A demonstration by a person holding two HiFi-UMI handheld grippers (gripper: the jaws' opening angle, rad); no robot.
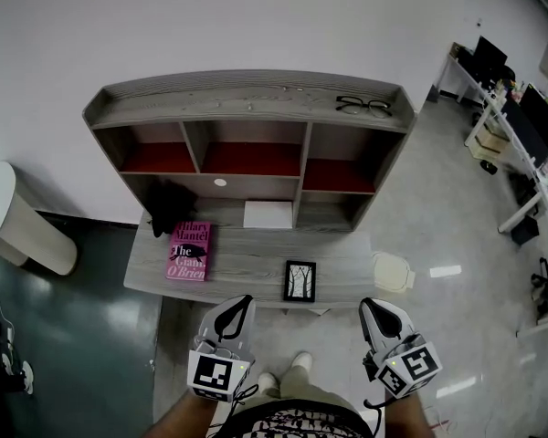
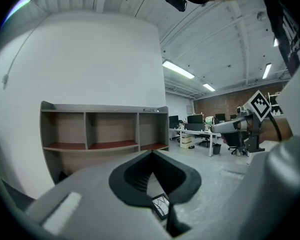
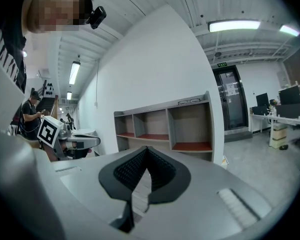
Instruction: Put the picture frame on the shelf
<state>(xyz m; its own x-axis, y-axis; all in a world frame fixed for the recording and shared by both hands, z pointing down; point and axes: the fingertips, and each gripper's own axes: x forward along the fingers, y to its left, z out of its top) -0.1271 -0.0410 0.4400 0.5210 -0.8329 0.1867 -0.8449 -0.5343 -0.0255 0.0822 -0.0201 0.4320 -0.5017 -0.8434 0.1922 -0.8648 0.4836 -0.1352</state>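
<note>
A small black picture frame (image 1: 300,281) with a tree drawing lies flat near the front edge of the grey desk (image 1: 247,265). Behind it stands the grey shelf unit (image 1: 248,117) with red-floored compartments. My left gripper (image 1: 243,305) hovers just in front of the desk, left of the frame, and is shut on nothing. My right gripper (image 1: 373,307) hangs to the frame's right, also shut and empty. In the left gripper view the frame (image 2: 160,205) shows through the gap below the closed jaws (image 2: 152,154). The right gripper view has the shelf (image 3: 165,129) beyond its closed jaws (image 3: 146,149).
A pink book (image 1: 190,250) lies at the desk's left, with a black object (image 1: 169,206) behind it. A white box (image 1: 268,214) sits in the lower middle compartment. Glasses (image 1: 363,106) rest on the shelf top. A white bin (image 1: 9,217) stands at the left, office desks (image 1: 521,126) at the right.
</note>
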